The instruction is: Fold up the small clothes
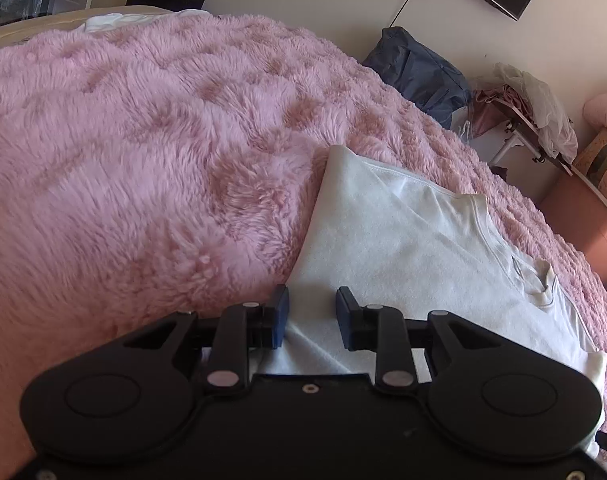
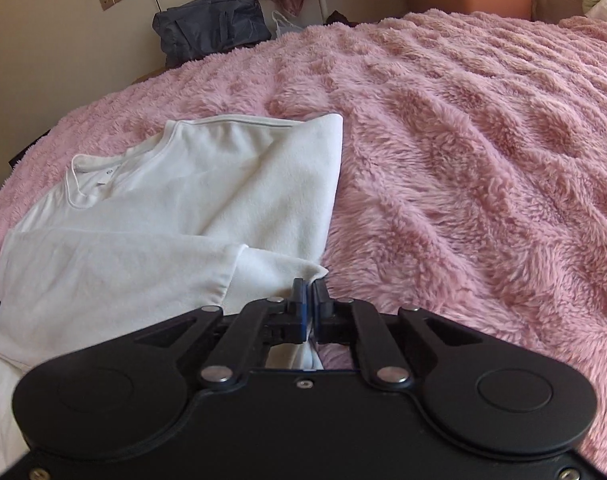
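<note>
Covering the whole bed, a fluffy pink blanket (image 1: 143, 140) carries a white shirt (image 2: 163, 200), partly folded, with its collar facing the far wall. The right gripper (image 2: 311, 294) is clamped together on the shirt's near corner. The left gripper (image 1: 312, 312) sits over the shirt's edge, jaws apart, cloth lying between them unpinched.

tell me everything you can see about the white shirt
The white shirt is soft knit with a ribbed neckline and a small label inside. It lies partly folded on the pink blanket, one side turned over the body. The right gripper is shut on a corner. The left gripper is open, jaws straddling an edge.
</note>
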{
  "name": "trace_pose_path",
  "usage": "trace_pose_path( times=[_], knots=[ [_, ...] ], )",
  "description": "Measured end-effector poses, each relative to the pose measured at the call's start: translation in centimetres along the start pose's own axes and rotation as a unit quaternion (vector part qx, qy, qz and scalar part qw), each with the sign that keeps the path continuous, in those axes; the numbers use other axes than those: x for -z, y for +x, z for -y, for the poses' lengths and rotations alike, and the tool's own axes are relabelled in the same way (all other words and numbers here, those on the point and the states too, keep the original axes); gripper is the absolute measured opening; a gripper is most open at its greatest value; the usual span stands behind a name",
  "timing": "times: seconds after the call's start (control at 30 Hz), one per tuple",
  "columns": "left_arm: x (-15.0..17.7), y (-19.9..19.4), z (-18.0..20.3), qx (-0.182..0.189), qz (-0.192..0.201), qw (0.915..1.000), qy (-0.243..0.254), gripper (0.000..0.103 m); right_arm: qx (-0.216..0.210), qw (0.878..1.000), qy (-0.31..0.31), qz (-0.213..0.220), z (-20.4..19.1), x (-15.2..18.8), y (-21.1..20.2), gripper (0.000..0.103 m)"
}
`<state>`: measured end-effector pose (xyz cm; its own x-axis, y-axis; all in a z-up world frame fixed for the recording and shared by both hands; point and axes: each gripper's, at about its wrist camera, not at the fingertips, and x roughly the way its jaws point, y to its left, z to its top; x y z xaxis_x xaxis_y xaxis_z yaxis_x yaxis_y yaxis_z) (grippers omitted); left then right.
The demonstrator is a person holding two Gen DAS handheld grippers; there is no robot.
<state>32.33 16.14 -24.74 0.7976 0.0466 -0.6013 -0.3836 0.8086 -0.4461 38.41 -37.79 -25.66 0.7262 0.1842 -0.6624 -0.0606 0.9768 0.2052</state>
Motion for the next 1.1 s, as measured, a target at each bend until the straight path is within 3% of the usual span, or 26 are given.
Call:
trace_pose_path(
  times=[0.07, 0.17, 0.33, 0.47, 0.53, 0.73, 0.83, 0.97, 1.1],
  knots=[
    [-0.5, -1.3, 0.4, 0.012, 0.013, 0.9998, 0.0, 0.025, 0.013, 1.0, -0.005, 0.005, -0.2, 0.2, -0.4, 0.007],
    [-0.4, -4.2, 1.6, 0.063, 0.022, 0.9977, -0.002, 0.031, 0.026, 0.999, 0.001, 0.022, -0.5, 0.1, -2.0, 0.014],
    [1.5, -6.7, 4.0, 0.125, 0.0, 0.9917, 0.03, 0.036, -0.037, 0.997, -0.003, 0.064, -1.2, 1.2, -5.3, 0.014],
    [3.0, -5.6, 4.2, 0.099, -0.033, 0.9936, 0.044, 0.036, -0.065, 0.996, -0.047, 0.043, -2.4, 2.7, -5.3, 0.015],
    [3.5, -4.4, 3.4, 0.067, -0.054, 0.9954, 0.041, 0.036, -0.053, 0.997, -0.05, 0.018, -2.3, 3.4, -4.5, 0.015],
    [3.1, -4.4, 2.2, 0.052, -0.069, 0.996, 0.025, 0.037, -0.046, 0.999, -0.027, 0.001, -1.2, 4.4, -4.9, 0.015],
    [2.0, -7.6, 2.3, 0.078, -0.064, 0.9947, 0.021, 0.036, -0.027, 0.999, -0.034, -0.002, -1.3, 4.5, -6.7, 0.024],
    [0.9, -13.8, 2.0, 0.124, -0.061, 0.9883, 0.065, 0.039, -0.055, 0.998, -0.019, 0.004, -0.6, 5.4, -11.5, 0.034],
    [1.4, -19.9, 0.1, 0.134, -0.089, 0.9813, 0.106, 0.041, -0.067, 0.997, -0.038, 0.002, -0.5, 7.6, -17.1, 0.042]
  ],
)
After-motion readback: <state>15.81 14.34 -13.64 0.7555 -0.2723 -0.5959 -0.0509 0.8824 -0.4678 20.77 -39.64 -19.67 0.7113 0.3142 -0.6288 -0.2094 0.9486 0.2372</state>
